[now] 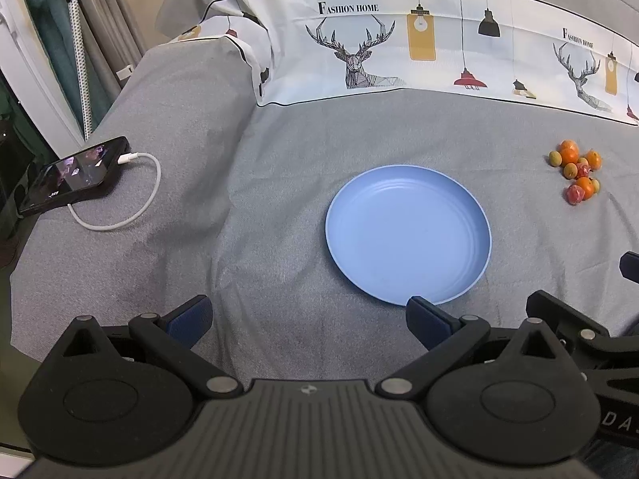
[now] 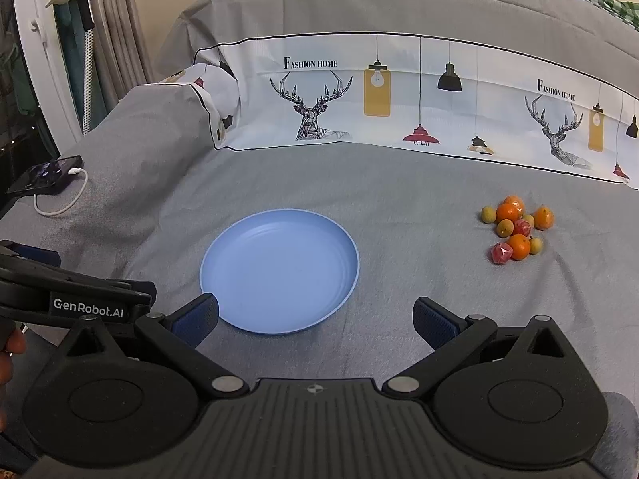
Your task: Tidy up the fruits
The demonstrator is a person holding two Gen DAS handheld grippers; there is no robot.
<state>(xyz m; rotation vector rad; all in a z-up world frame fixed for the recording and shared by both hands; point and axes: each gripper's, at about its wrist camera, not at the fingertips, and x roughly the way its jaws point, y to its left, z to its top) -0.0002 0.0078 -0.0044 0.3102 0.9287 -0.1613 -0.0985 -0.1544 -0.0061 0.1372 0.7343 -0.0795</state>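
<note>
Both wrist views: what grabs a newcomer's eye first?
The empty blue plate sits mid-frame on the grey bedcover, just ahead of both open grippers, left and right. To its right lies a tight cluster of small fruits, orange, yellowish and red. Far left, a phone lies plugged into a white cable.

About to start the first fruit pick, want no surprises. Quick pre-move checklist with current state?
1. Round blue plate empty: ok.
2. Pile of small orange, green and red fruits lies on the grey bedcover, apart from the plate: ok.
3. Right gripper open, holding nothing: ok.
4. Left gripper open, holding nothing: ok.
5. Black phone with white cable far from plate and fruits: ok.
6. Fruit firmness: cannot tell.
</note>
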